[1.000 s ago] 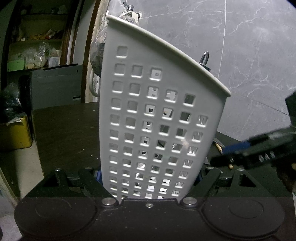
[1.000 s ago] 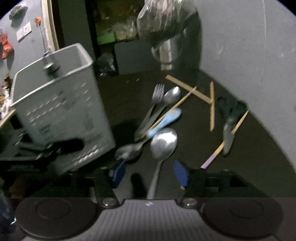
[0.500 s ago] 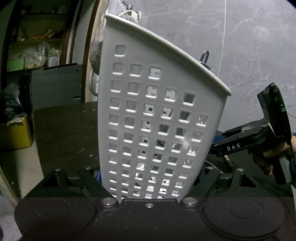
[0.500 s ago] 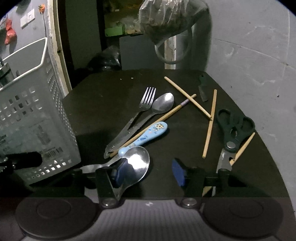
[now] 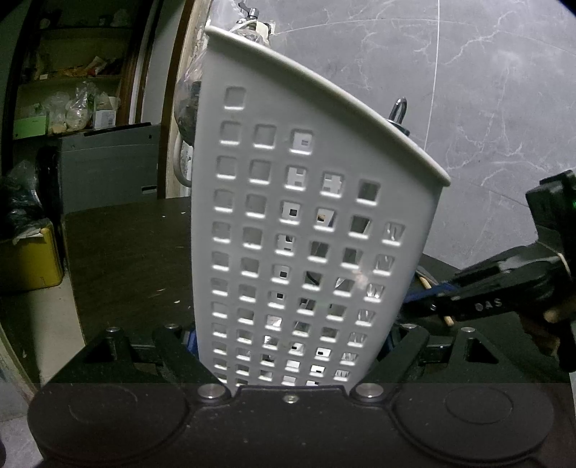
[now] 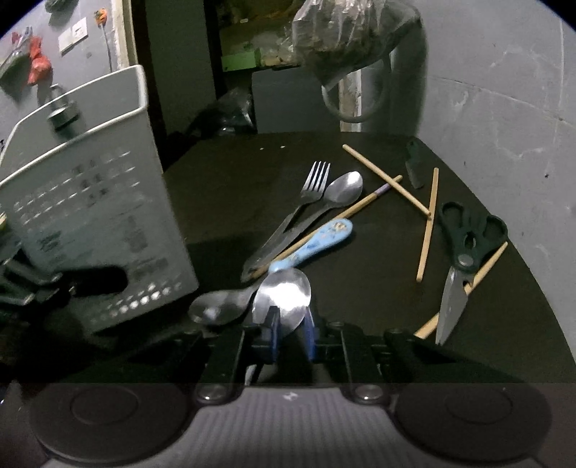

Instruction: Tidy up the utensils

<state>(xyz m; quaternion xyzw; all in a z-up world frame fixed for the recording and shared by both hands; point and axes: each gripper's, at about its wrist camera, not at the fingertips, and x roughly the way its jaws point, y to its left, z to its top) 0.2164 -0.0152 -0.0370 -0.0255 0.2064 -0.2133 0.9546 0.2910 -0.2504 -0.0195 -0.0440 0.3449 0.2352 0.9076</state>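
Note:
My left gripper (image 5: pixel 291 340) is shut on the lower part of a white perforated basket (image 5: pixel 309 201), which stands tilted on the dark table; a black loop handle (image 5: pixel 399 108) sticks out of its top. In the right wrist view the basket (image 6: pixel 90 201) is at the left. My right gripper (image 6: pixel 291 333) is closing, its blue pads (image 6: pixel 271 334) against the sides of a large steel spoon (image 6: pixel 284 295) that lies between them. Beyond lie a blue-handled spoon (image 6: pixel 324 237), a fork (image 6: pixel 313 180) and another spoon (image 6: pixel 342 190).
Several wooden chopsticks (image 6: pixel 428 223) lie scattered on the dark table (image 6: pixel 234 187), with black-handled scissors (image 6: pixel 464 244) at the right and a small dark knife (image 6: pixel 414 165) at the back. A grey marble wall (image 5: pixel 486 90) rises behind; a plastic bag (image 6: pixel 345 32) hangs above.
The right gripper's jaws have narrowed from wide apart to close around the large spoon, and its view has shifted slightly. The left gripper and the basket have stayed put.

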